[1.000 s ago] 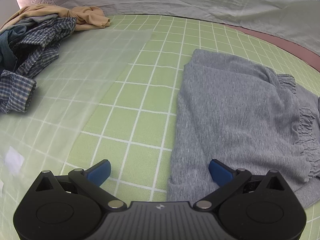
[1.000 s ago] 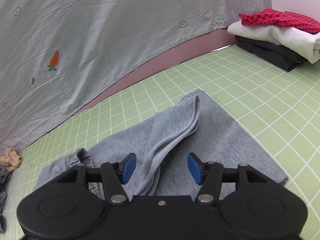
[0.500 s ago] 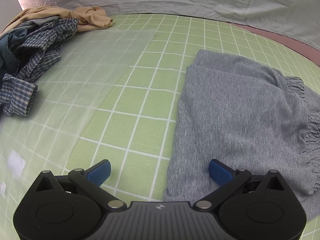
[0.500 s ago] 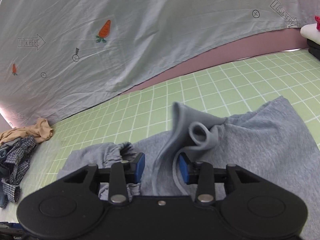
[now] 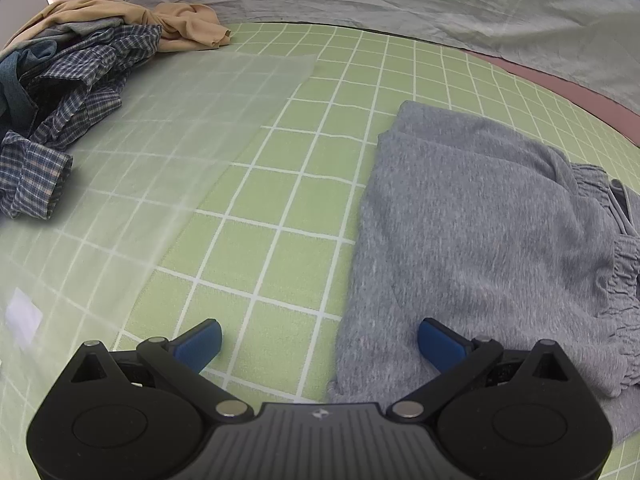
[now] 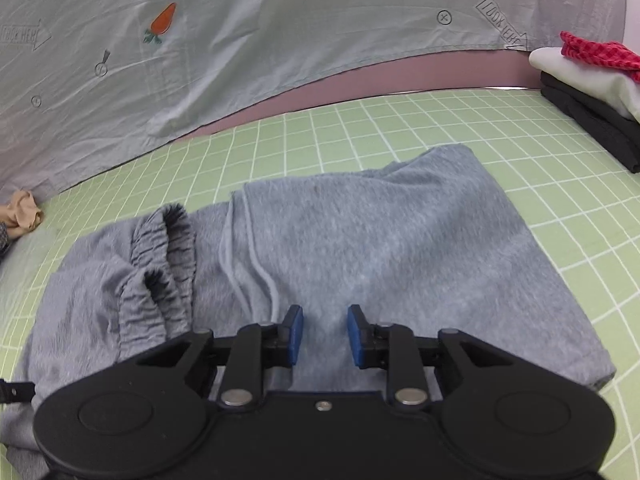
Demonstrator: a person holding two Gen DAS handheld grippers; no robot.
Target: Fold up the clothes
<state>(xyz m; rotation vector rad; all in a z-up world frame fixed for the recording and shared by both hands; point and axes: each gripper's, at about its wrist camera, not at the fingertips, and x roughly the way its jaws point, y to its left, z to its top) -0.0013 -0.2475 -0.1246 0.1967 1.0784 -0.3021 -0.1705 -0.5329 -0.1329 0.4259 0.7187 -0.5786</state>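
Grey sweatpants [image 6: 360, 240] lie folded beneath both tongs [image 5: 319, 346] [image 6: 325, 334], each apart, gripping nothing.

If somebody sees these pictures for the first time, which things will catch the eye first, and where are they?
First, the grey sweatpants, lying folded on the green grid mat, directly before the right hand-held gripper. Next, the heap of unfolded clothes, a blue checked shirt among them, at the mat's far left. Finally, the neat folded stack topped in red, at the far right.
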